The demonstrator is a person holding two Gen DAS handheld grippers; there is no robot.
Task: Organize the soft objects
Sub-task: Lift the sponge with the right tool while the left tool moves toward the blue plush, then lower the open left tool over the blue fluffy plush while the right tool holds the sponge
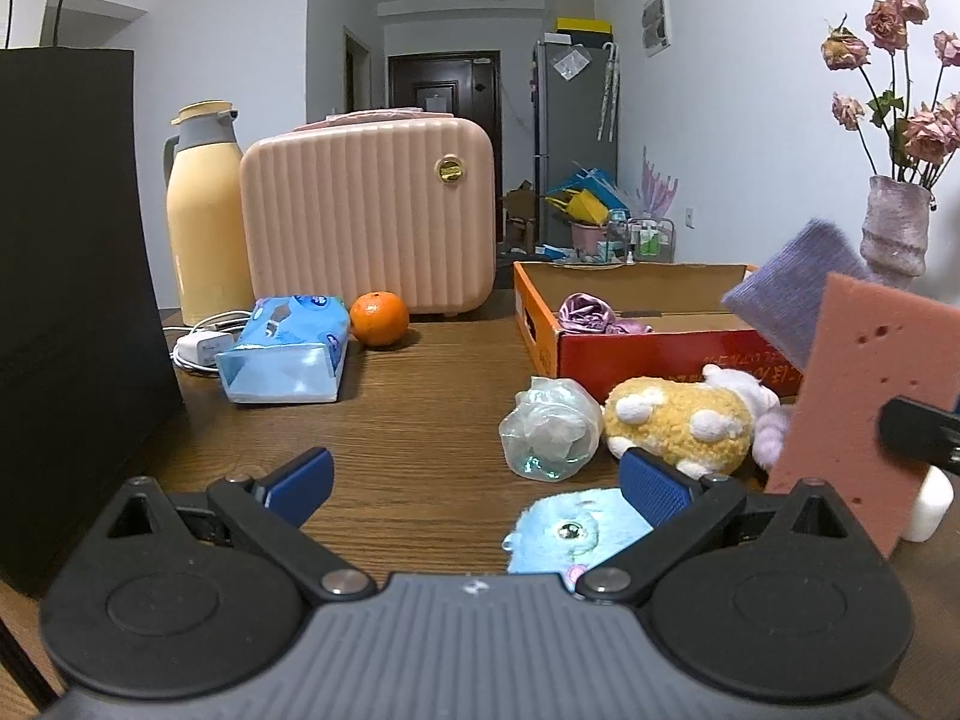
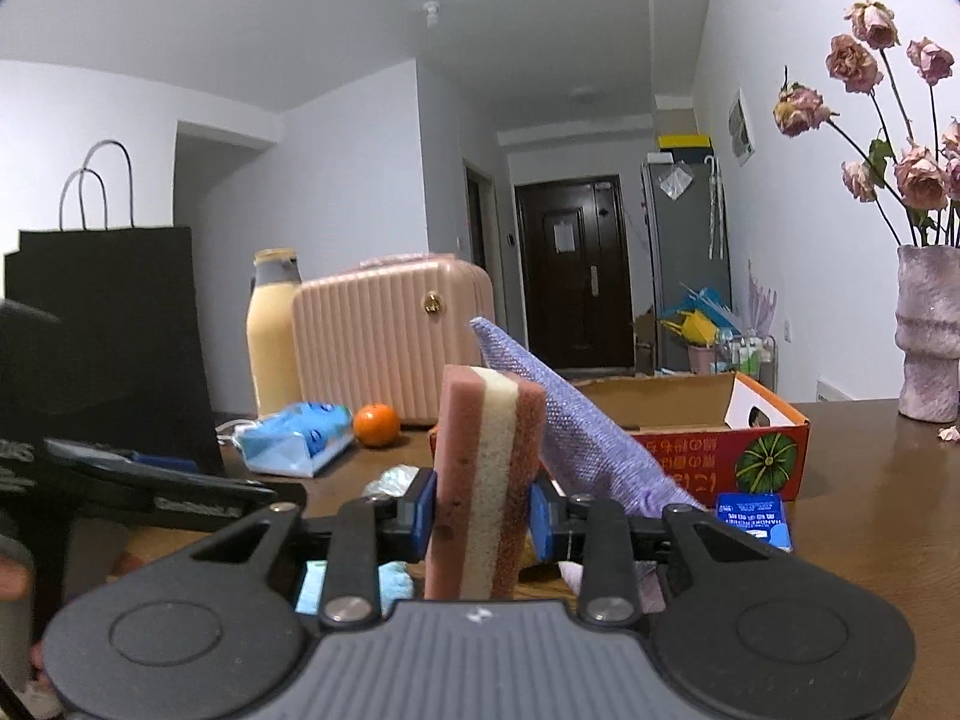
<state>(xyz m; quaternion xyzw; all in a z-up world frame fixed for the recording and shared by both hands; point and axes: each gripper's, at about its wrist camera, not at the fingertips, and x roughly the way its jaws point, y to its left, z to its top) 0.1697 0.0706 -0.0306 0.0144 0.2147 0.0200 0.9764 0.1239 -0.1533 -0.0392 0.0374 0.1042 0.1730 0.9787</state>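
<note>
Counts, both wrist views combined:
- plush toys: 3. One yellow (image 1: pixel 678 420), one white/lilac (image 1: pixel 753 402) just right of it, one blue (image 1: pixel 576 531) nearest.
- sponges: 1, pink with cream core (image 2: pixel 483 480).
- purple cloths (image 2: pixel 576 426): 1.
- crumpled clear plastic (image 1: pixel 549 429): 1.
- cardboard boxes: 1, orange-red (image 1: pixel 648 354), with 1 purple satin item (image 1: pixel 585 312) inside.
- tissue packs: 1, blue (image 1: pixel 288 348), left.
- oranges: 1 (image 1: pixel 379 318).
- pink cases (image 1: pixel 369 228): 1, far.
- yellow flasks (image 1: pixel 201 216): 1, far left.
- black paper bags (image 2: pixel 114 330): 1.
- white chargers (image 1: pixel 201 348): 1.
- vases: 1 (image 2: pixel 927 330), far right.
- small blue cartons (image 2: pixel 753 516): 1.
</note>
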